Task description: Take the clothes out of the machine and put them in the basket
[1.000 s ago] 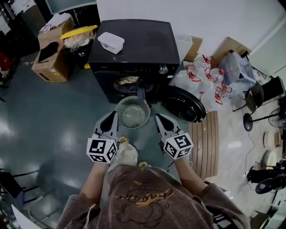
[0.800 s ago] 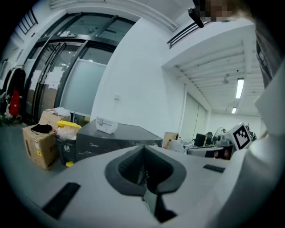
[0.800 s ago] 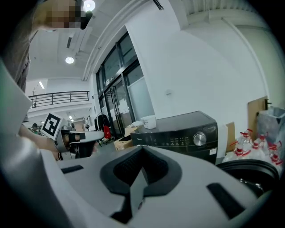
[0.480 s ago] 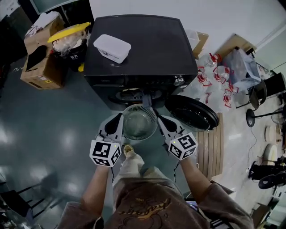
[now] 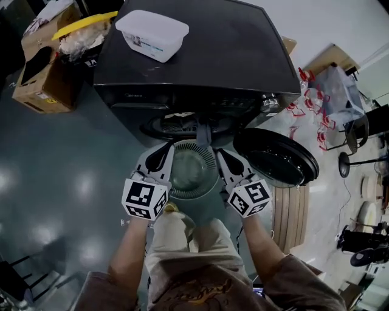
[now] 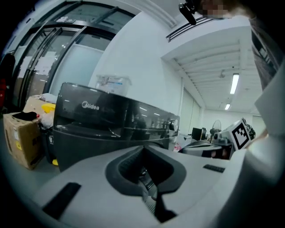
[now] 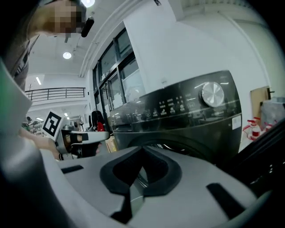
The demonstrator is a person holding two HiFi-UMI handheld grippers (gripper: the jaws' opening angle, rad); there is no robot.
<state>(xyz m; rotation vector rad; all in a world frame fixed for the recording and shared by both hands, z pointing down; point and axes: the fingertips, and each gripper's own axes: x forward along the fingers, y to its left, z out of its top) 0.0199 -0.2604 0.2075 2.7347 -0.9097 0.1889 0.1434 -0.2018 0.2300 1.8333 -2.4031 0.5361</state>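
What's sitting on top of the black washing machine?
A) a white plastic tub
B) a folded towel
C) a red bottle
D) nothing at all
A: in the head view a white lidded tub rests on the machine, toward the back left of its top.

Floor (image 5: 61, 182): glossy dark grey-green, reflecting lamps. Wall (image 5: 328, 18): plain white. Cardboard boxes (image 5: 36, 85): upper left of floor. Slatted wooden board (image 5: 289, 218): right side of floor. Tall black-framed glazed partition (image 6: 49, 58). Ceiling strip light (image 6: 234, 83): lit.
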